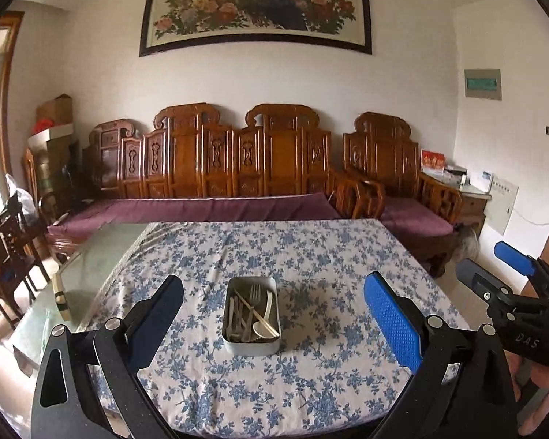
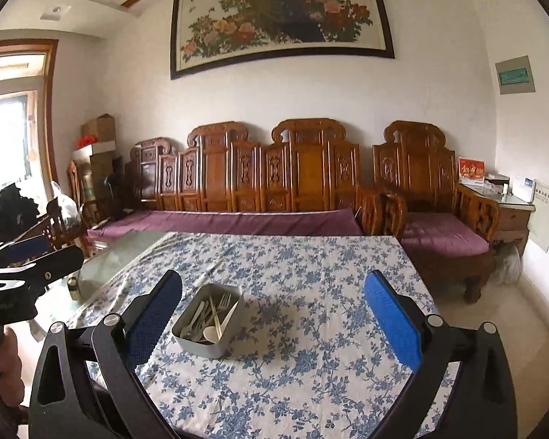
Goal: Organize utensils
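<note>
A grey metal tin stands on the blue-flowered tablecloth, holding a fork, a white spoon, chopsticks and several pale utensils. It also shows in the right wrist view. My left gripper is open and empty, held above the table's near edge with the tin between its fingers in view. My right gripper is open and empty, the tin just right of its left finger. The right gripper also shows at the left wrist view's right edge.
A carved wooden sofa with purple cushions runs behind the table, an armchair to its right. A glass tabletop lies uncovered to the left, with a small block on it. Wooden chairs stand at far left.
</note>
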Action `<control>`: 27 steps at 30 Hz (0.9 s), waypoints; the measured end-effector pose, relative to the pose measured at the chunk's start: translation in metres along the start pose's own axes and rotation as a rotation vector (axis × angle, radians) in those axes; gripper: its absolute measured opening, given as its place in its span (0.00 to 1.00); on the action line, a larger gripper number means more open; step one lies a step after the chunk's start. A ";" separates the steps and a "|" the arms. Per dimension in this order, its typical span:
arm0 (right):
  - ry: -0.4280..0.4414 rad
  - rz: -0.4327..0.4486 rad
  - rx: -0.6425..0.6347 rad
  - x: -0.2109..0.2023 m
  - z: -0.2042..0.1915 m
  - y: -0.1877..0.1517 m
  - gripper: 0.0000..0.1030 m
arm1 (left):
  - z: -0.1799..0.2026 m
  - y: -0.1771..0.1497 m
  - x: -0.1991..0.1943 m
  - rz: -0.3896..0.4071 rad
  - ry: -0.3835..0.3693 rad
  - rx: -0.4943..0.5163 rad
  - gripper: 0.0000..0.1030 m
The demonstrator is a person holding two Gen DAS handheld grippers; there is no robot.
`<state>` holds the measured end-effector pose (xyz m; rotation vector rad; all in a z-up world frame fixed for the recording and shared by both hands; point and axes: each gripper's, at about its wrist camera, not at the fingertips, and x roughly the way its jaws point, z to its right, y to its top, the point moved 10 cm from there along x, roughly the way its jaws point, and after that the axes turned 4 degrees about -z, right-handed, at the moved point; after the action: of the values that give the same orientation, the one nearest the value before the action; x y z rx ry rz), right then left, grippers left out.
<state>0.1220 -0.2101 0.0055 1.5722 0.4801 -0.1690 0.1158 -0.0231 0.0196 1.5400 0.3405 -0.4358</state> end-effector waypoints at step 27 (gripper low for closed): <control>-0.020 0.015 0.002 -0.006 0.002 0.001 0.98 | -0.006 -0.004 -0.002 -0.005 0.004 -0.022 0.93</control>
<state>0.1170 -0.2137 0.0084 1.5740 0.4529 -0.1738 0.1121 -0.0170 0.0168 1.5190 0.3512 -0.4321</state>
